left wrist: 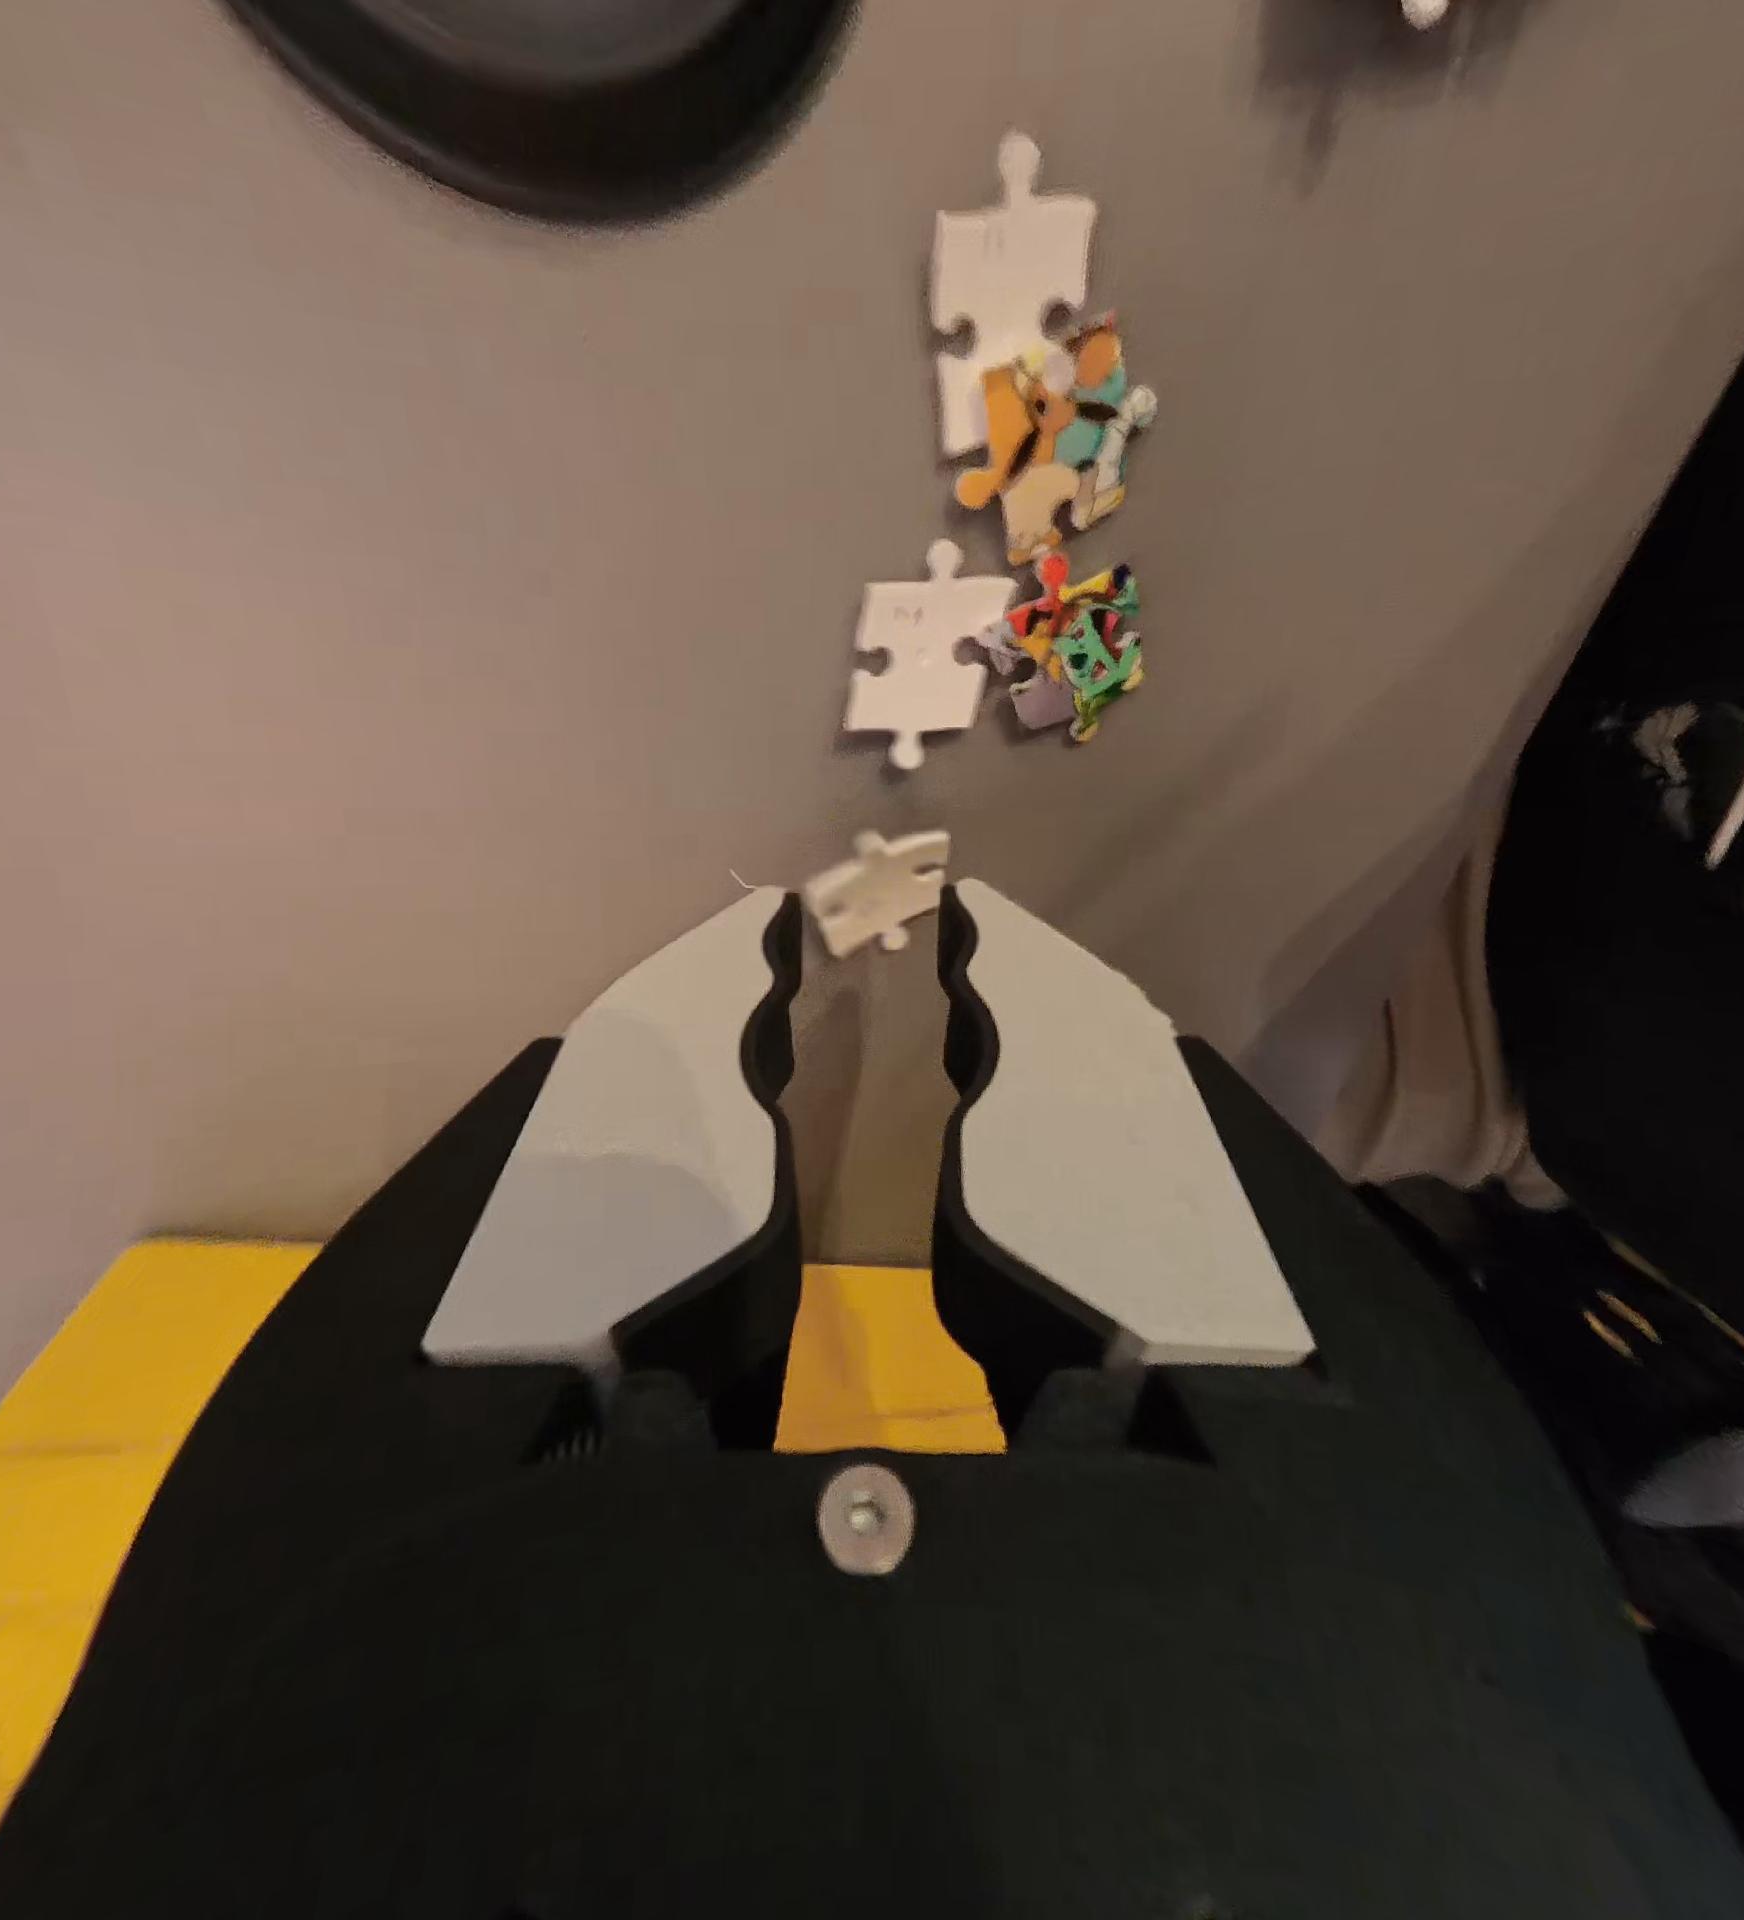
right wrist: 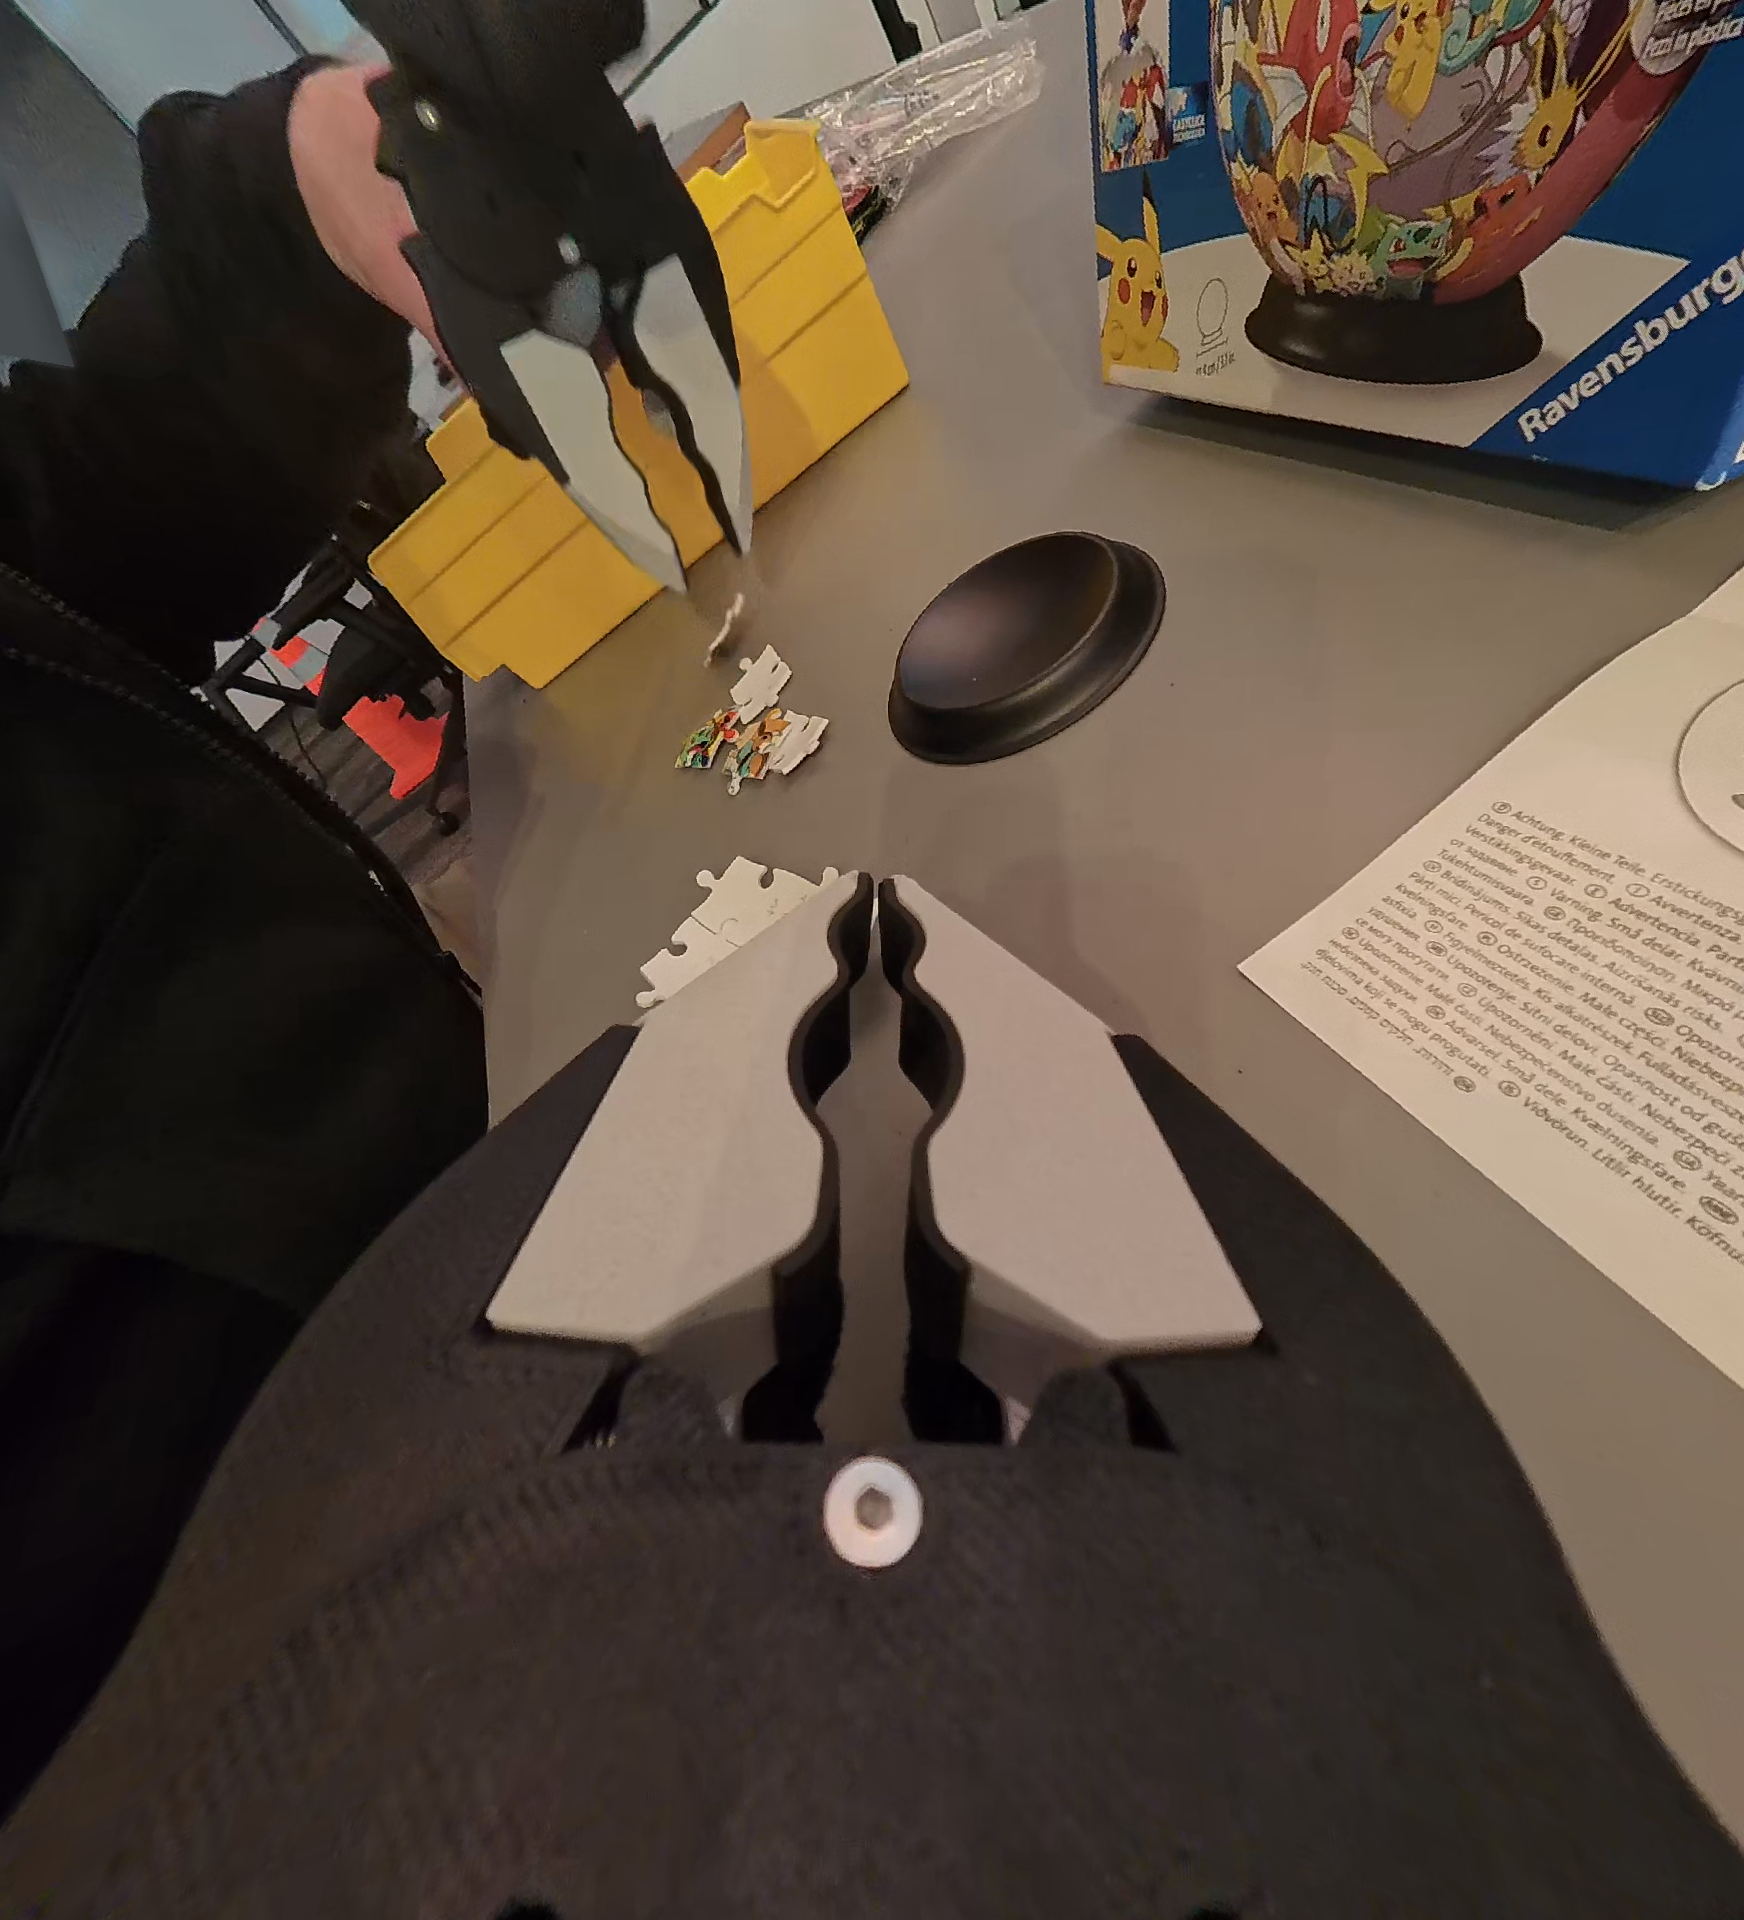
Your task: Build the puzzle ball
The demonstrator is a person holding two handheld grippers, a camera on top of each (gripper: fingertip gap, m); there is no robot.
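Left gripper (left wrist: pixel 868 894), grey-fingered with black wavy pads: jaws moderately apart, with a small white puzzle piece (left wrist: pixel 878 890), blank side showing and tilted, sitting at the fingertips. Motion blur prevents confirming whether the tips pinch it or it is merely in line with them. The right wrist view shows this same gripper (right wrist: pixel 712 556) held above the grey tabletop (right wrist: pixel 1211 727), tips pointing down, with a small pale piece just below them, apparently clear of the surface. Beyond the fingers, straight ahead along their axis, lie the loose pieces: a white blank-side piece (left wrist: pixel 925 660) beside a colourful printed piece (left wrist: pixel 1081 649), and farther on a longer white joined pair (left wrist: pixel 1003 301) overlapped by an orange-and-teal printed piece (left wrist: pixel 1060 436). The black round dished stand (right wrist: pixel 1029 649) sits to one side of that cluster. Right gripper (right wrist: pixel 870 883): fingertips nearly closed, nothing seen between them, its tips next to a flat white assembled section of pieces (right wrist: pixel 733 914). Judgement: the left gripper is nearer the loose cluster; the next move depends on bringing its piece to the right-hand section.
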